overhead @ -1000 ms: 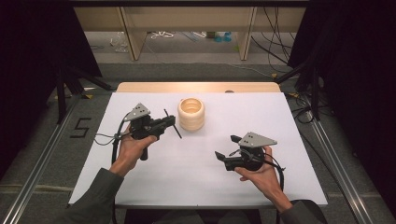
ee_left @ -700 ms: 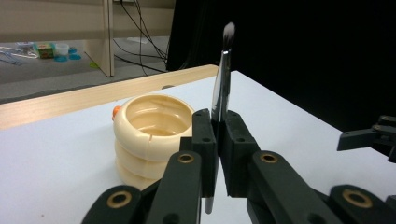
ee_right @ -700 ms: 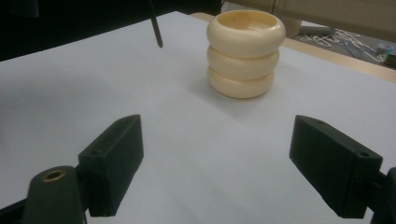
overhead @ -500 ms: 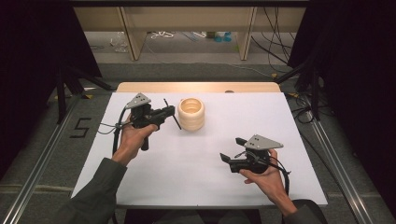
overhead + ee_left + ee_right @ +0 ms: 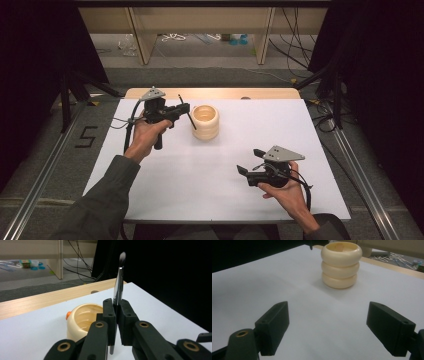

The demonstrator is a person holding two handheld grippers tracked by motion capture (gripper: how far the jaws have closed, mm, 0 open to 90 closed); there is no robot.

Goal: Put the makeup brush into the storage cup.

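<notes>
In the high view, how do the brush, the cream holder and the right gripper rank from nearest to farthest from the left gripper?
1. Brush: clamped in the left gripper.
2. Cream holder: just to its right, on the white table.
3. Right gripper: farthest, near the front right.

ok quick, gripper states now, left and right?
Left gripper: closed on the brush, beside the cream holder.
Right gripper: open, holding nothing.

Black curtains (image 5: 45, 60) flank both frame edges; grey floor (image 5: 210, 75) with loose cables (image 5: 290, 50) and wooden furniture legs (image 5: 140, 35) fills the top.
</notes>
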